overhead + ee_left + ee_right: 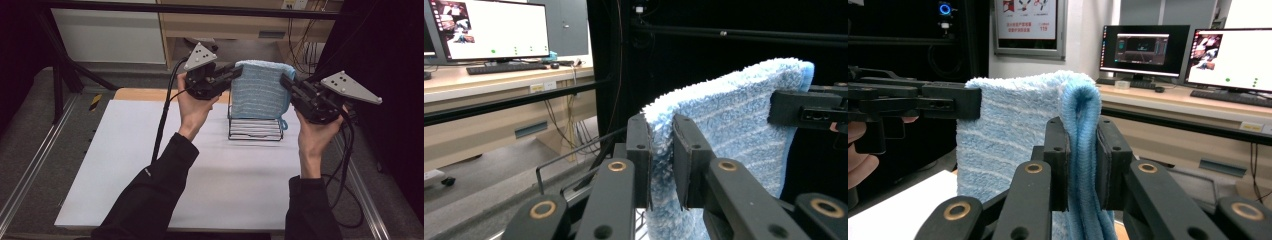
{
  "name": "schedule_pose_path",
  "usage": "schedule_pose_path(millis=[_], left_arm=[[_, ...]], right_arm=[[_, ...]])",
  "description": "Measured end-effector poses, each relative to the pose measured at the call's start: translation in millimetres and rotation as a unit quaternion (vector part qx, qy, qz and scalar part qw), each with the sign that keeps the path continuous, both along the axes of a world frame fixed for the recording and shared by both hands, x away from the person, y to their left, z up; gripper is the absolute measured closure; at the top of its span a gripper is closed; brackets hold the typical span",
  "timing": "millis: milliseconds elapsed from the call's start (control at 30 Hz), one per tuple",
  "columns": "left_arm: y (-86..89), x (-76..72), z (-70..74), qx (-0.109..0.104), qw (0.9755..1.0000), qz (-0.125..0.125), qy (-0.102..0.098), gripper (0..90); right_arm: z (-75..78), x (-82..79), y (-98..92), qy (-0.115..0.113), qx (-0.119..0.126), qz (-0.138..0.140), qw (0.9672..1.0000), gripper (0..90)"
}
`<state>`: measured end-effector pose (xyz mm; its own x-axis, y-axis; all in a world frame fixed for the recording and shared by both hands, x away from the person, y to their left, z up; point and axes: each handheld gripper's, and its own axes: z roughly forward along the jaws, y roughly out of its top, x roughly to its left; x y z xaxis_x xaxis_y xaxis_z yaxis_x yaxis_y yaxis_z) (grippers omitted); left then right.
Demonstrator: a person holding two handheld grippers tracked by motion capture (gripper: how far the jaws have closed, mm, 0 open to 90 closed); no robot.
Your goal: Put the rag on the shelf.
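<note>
While the person holds both tools up above the table (pixel 150 165), the left gripper (pixel 235 72) pinches the folded blue towel (pixel 260 90) at its left top edge and the right gripper (pixel 286 82) pinches its right top edge. Stretched between them, the towel hangs over the black wire rack (pixel 254 129).

The left claw (pixel 662 160) pinches one edge of a fluffy light-blue striped towel (pixel 734 125) between its black jaws; the right claw (pixel 806 112) clamps the towel's far edge
</note>
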<state>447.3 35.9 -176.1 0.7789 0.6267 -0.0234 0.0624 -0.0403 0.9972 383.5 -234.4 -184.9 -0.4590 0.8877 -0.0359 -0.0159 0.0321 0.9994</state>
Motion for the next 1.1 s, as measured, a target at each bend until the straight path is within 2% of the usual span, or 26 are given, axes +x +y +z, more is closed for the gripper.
schedule_pose_path(millis=[633,933,1100], left_arm=[[-10.2,21.1,32.5,-0.012,0.9996,0.012,-0.022,79.2],[-9.6,34.0,43.4,-0.017,0.9994,0.022,-0.023,79.0],[-8.5,42.4,43.9,-0.033,0.9991,0.023,-0.015,79.0]], right_arm=[[30.0,28.3,-6.7,-0.035,0.008,-0.016,0.9992,79.2],[40.6,44.6,-5.7,-0.043,0.011,-0.012,0.999,79.2],[46.2,52.2,-3.5,-0.046,0.002,-0.015,0.9988,79.3]])
